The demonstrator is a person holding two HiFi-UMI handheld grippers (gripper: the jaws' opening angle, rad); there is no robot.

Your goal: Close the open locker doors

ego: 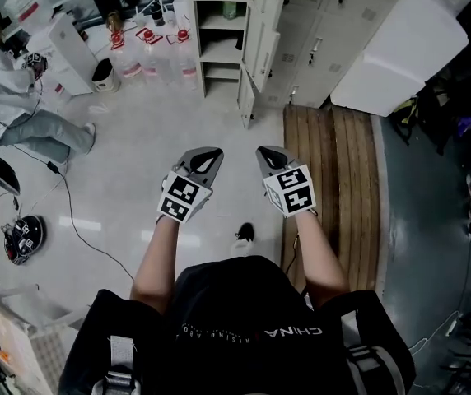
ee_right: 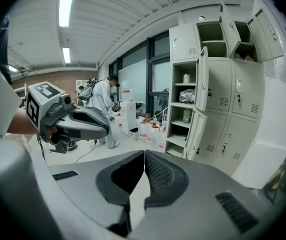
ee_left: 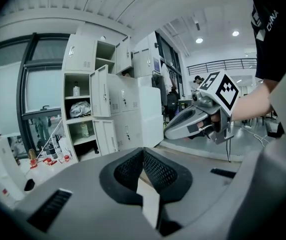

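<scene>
Open locker doors (ego: 264, 56) are cropped at top.

the word "china" stands on the person's black shirt (ego: 244, 303) (smaller print beside it is unreadable).

Your left claw (ego: 211, 156) and right claw (ego: 268, 155) sit side by side ahead of you. Beyond them stand the lockers (ego: 322, 44), their open doors (ego: 246, 97) at the left end. Jugs (ego: 151, 60) line the floor (ego: 161, 134) left of those; a person (ego: 9, 97) sits far left.
</scene>
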